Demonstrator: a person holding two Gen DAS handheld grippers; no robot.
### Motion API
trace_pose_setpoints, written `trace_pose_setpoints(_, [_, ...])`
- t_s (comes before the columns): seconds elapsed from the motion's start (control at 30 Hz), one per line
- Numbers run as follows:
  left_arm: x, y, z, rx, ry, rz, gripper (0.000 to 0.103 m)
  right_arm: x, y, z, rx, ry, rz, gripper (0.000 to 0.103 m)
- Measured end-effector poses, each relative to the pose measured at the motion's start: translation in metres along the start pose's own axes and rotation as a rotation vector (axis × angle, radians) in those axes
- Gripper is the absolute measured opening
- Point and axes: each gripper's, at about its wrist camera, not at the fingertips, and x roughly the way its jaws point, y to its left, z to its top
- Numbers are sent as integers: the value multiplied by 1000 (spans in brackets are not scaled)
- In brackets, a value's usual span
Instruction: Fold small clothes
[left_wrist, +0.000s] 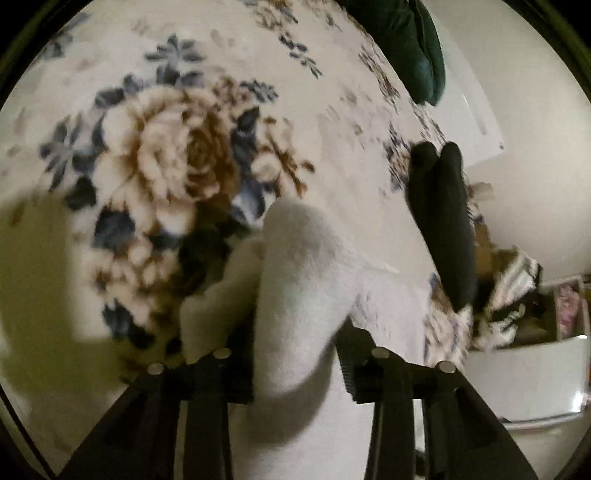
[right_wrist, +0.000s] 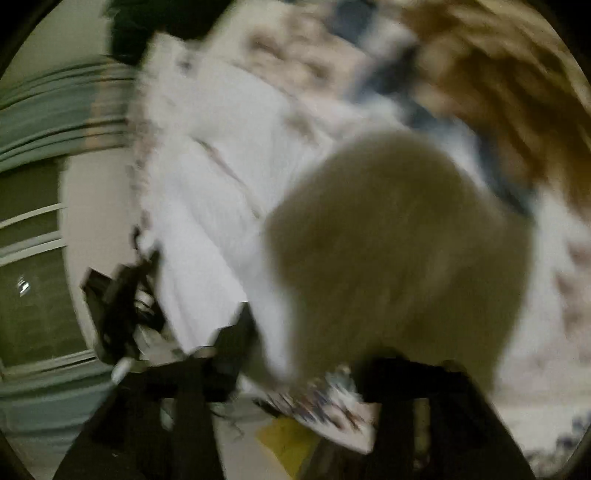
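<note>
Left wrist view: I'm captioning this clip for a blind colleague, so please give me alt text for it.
A white sock is pinched between the left gripper fingers, held above a floral blanket. A pair of black socks lies on the blanket to the right, with a dark green cushion at the far edge.

Warm, dim indoor light is falling across the floral blanket (left_wrist: 177, 147), and a broad yellowish shadow is spreading over its left side in the left wrist view. Fisheye distortion is bending both pictures, with black vignetting closing in at the rims. The white sock (left_wrist: 303, 280) is staying fairly sharp while the blanket's print is smearing slightly. The right wrist view is suffering heavy motion blur (hardly any edge is reading cleanly), and the pale cloth (right_wrist: 391, 258) is melting into streaks.
</note>
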Motion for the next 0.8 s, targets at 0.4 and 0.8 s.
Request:
trace_pose_setpoints(0.4, [-8,33,-49,-153,32,-134,67,-40,48,96,-322,-23,-121,97])
trace_pose_setpoints(0.8, [8,46,-48,-192,28,-247,75,52,78,142,-424,405,66,103])
